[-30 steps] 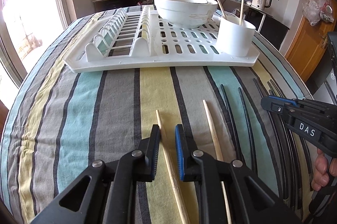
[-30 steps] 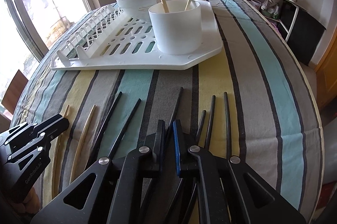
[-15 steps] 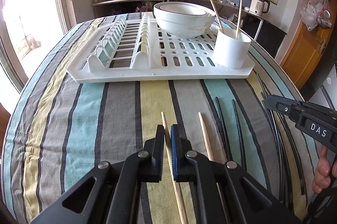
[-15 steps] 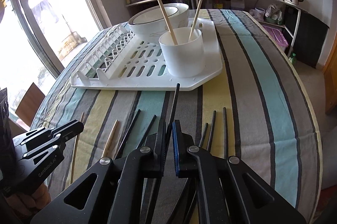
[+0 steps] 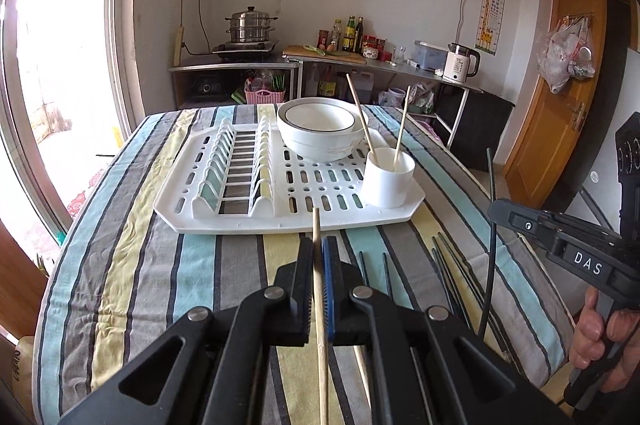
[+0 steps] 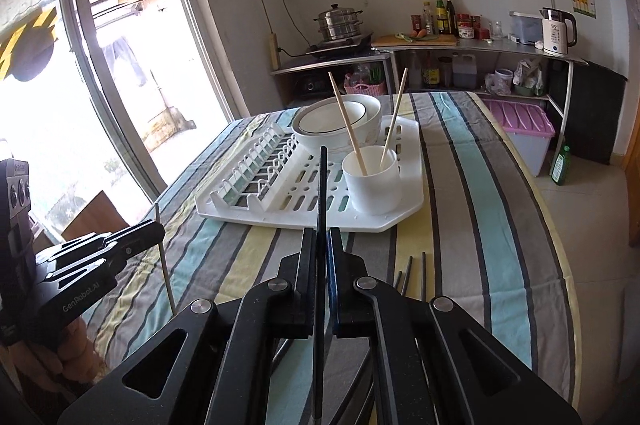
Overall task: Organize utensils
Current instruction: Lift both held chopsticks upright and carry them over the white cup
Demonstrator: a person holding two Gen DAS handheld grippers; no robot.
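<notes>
My left gripper is shut on a wooden chopstick and holds it above the striped table, its tip towards the white drying rack. My right gripper is shut on a black chopstick, also lifted; it shows in the left wrist view too. A white cup on the rack's right front holds two wooden chopsticks. Several black chopsticks and one wooden chopstick lie on the cloth.
Stacked white bowls sit on the rack behind the cup. The striped tablecloth covers the table. A window stands at left, a counter with a steamer pot and kettle behind, a wooden door at right.
Both grippers closed on chopsticks lying on the cloth and rose well above the table with them. The rack and cup now look farther away and lower.
</notes>
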